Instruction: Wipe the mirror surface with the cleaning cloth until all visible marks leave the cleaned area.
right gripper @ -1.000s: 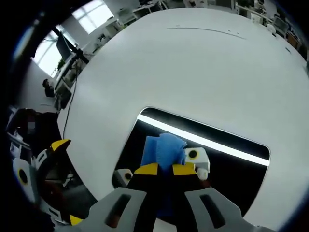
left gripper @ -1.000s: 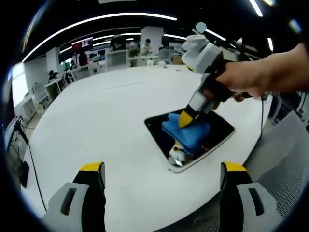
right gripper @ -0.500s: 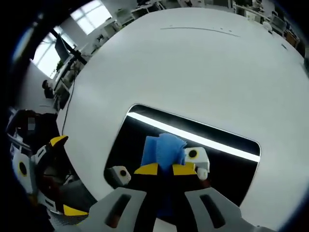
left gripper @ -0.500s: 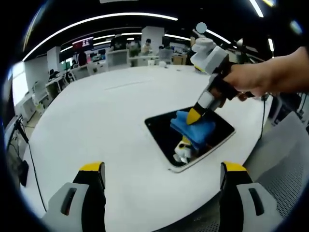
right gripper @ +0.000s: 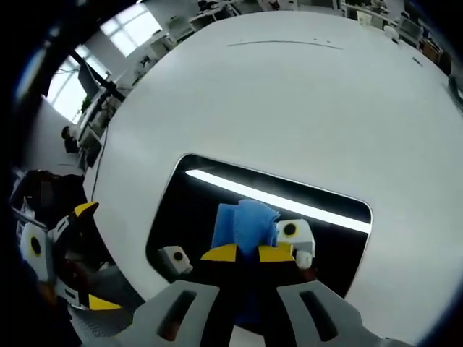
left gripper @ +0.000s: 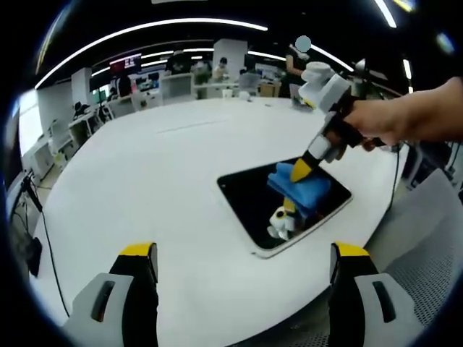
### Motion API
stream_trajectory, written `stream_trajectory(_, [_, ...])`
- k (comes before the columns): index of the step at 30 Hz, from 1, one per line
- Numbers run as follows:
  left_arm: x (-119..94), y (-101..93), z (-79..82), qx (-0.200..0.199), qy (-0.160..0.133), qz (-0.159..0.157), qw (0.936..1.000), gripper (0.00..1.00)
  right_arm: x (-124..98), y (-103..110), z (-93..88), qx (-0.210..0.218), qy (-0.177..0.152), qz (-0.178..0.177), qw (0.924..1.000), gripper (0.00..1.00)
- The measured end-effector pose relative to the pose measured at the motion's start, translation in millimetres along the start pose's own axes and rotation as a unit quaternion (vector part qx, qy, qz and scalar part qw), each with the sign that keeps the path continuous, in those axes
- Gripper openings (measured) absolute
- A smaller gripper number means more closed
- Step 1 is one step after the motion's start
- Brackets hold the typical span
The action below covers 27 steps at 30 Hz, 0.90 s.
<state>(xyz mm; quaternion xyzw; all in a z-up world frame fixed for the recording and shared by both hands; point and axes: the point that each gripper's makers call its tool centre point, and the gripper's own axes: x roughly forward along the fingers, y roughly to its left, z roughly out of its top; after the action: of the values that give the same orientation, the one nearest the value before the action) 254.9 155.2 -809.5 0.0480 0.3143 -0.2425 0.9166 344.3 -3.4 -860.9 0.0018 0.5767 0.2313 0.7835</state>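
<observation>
Two yellow-tipped fingers of my right gripper (right gripper: 241,253) pinch the soft blue cloth (right gripper: 242,220) bunched against the mirror (left gripper: 249,199) on the tabletop (left gripper: 145,173), light and limp, best held mid-fold; my left gripper (left gripper: 242,253) gapes wide, holding nothing.

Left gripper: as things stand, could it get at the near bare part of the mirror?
Probably yes. The left gripper hangs open over bare white round table, nothing between it and the dark rectangular mirror. The right gripper presses the blue cleaning cloth onto the far part.
</observation>
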Motion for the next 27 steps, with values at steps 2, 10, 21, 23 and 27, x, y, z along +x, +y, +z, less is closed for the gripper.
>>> stream_trajectory(2, [0.0, -0.1, 0.7, 0.000, -0.001, 0.000, 1.0000, 0.99, -1.6, -3.3, -1.5, 0.002, 0.000, -0.002, 1.0000, 0.02])
stream_trajectory(10, [0.0, -0.2, 0.9, 0.002, -0.002, 0.000, 1.0000, 0.99, -6.6, -12.7, -5.8, 0.006, 0.002, -0.008, 0.9999, 0.02])
stream_trajectory(21, [0.1, -0.3, 0.9, 0.001, -0.002, -0.001, 1.0000, 0.99, -13.1, -25.4, -12.0, 0.011, 0.002, -0.015, 0.9998, 0.02])
stream_trajectory(23, [0.1, -0.1, 0.8, 0.001, -0.002, -0.001, 1.0000, 0.99, -13.2, -27.2, -12.4, 0.012, 0.002, -0.016, 0.9998, 0.02])
stream_trajectory(27, [0.0, -0.2, 0.8, 0.000, -0.003, -0.001, 1.0000, 0.99, -15.5, -29.6, -14.4, 0.013, 0.003, -0.018, 0.9997, 0.02])
